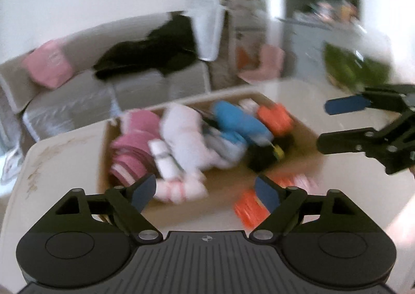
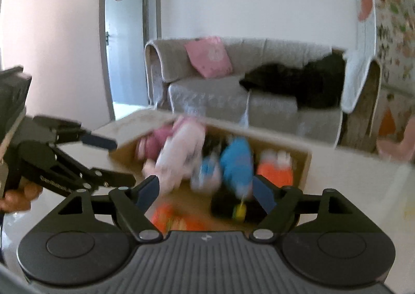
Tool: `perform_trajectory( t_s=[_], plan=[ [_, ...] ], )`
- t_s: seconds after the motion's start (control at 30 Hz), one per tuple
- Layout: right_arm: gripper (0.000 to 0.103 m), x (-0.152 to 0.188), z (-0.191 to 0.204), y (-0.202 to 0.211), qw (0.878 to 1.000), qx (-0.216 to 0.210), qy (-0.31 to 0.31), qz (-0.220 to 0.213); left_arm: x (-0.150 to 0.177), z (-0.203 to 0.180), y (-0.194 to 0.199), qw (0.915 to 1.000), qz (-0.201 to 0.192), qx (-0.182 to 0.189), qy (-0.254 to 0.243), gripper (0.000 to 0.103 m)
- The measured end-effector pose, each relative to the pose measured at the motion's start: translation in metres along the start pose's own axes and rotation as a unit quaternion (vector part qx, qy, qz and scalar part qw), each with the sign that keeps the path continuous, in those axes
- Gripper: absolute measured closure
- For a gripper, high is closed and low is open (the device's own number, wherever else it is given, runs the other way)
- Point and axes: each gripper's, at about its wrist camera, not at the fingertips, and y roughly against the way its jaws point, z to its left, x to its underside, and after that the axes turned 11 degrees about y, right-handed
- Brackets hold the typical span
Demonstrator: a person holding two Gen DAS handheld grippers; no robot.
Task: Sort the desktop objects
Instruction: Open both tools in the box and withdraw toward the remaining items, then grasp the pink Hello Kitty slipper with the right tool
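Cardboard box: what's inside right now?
The cardboard box holds a pink item, a white soft toy, something blue and something orange. Whatever lies beneath them is covered; blur hides detail.

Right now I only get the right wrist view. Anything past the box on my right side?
Observer: Yes, a green leafy thing beyond the right claw; too blurred to name.
Operator: What's at the box's left end?
Observer: A white cylinder lies beside the pink roll inside the cardboard box.
Operator: Table on that side?
Observer: Brown stains mark the table left of the box.
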Motion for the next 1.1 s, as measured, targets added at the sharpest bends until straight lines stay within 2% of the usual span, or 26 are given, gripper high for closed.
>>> perform_trajectory(
  t_s=[0.1, 0.17, 0.3, 0.53, 0.63, 0.83, 0.9, 0.97, 1.1],
  plan=[
    [0.028, 0.023, 0.004, -0.011, 1.000, 0.003, 0.000, 0.025, 0.016, -0.014, -0.013, 0.9991, 0.028, 0.002, -0.031, 0.014],
    [0.033, 0.032, 0.004, -0.024, 0.999, -0.002, -0.008, 0.046, 0.021, -0.019, -0.026, 0.9981, 0.047, 0.002, -0.039, 0.014],
    [0.035, 0.035, 0.001, -0.040, 0.998, -0.011, -0.016, 0.054, 0.023, -0.024, -0.047, 0.9965, 0.071, 0.008, -0.042, 0.014],
    [0.040, 0.045, -0.009, -0.058, 0.996, -0.016, -0.047, 0.072, 0.022, -0.024, -0.056, 0.9965, 0.077, 0.023, -0.021, 0.014],
    [0.045, 0.047, -0.013, -0.062, 0.995, -0.022, -0.064, 0.077, 0.020, -0.026, -0.059, 0.9961, 0.084, 0.024, -0.016, 0.014],
    [0.044, 0.050, -0.006, -0.061, 0.995, -0.025, -0.056, 0.076, 0.024, -0.024, -0.055, 0.9961, 0.083, 0.025, -0.018, 0.010],
    [0.051, 0.050, -0.003, -0.060, 0.995, -0.029, -0.048, 0.077, 0.024, -0.024, -0.055, 0.9959, 0.085, 0.024, -0.017, 0.010],
    [0.063, 0.051, 0.001, -0.058, 0.996, -0.031, -0.037, 0.080, 0.024, -0.023, -0.054, 0.9959, 0.086, 0.024, -0.015, 0.010],
    [0.072, 0.054, 0.009, -0.050, 0.996, -0.031, -0.006, 0.084, 0.023, -0.024, -0.053, 0.9962, 0.082, 0.027, -0.011, 0.009]
  ],
)
